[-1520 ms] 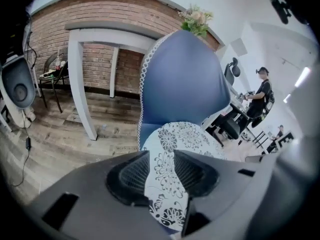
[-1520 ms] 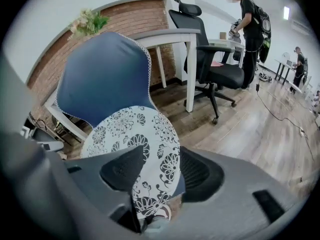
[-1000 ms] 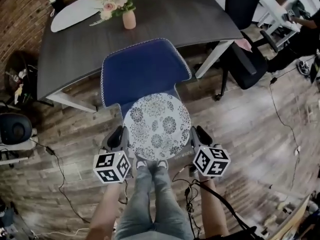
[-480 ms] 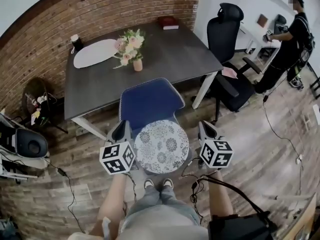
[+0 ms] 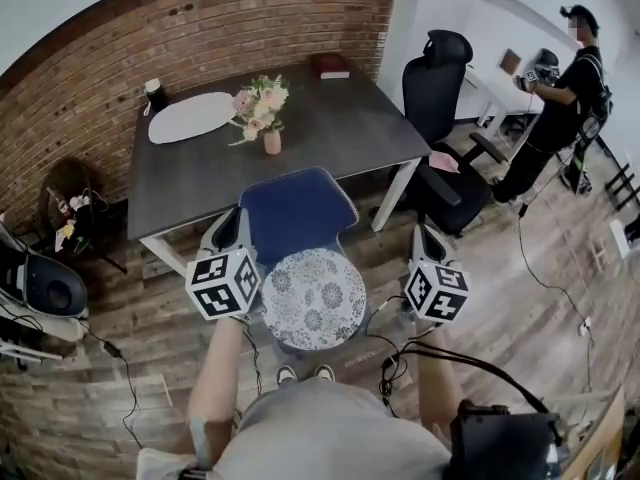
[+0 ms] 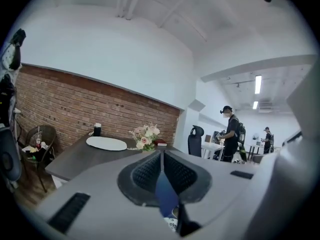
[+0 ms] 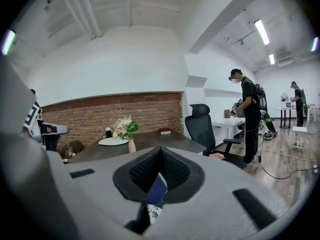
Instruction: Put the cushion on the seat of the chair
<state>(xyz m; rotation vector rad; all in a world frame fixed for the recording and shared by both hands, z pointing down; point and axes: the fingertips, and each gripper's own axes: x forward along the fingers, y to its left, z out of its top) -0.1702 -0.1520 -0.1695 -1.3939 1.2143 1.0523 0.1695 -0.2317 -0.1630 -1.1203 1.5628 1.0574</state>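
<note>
Currently, the round patterned cushion (image 5: 313,298) lies flat on the seat of the blue chair (image 5: 297,208), directly in front of the backrest and covering nearly all of the seat. It is roughly centred, with only a slight overhang at the chair's front edge. This is judged a stable rest position that needs no further support, so the placement step appears complete. The left gripper (image 5: 232,224) stands just beside the chair's left edge and the right gripper (image 5: 422,238) just beside its right edge. Both are apart from the cushion and neither touches the chair. In each gripper's own view the ribbed pads meet along a single seam, so both sets of jaws are fully closed with nothing held. The strip of blue fabric and floral print visible below each seam is the chair and cushion behind the tool, not a gripped item. Both grippers point steeply upward, toward the dark table (image 5: 340,133) beyond the chair's backrest. Held like this, one on either side of the chair, they probably keep clear of the cushion so that it stays where it lies.
</note>
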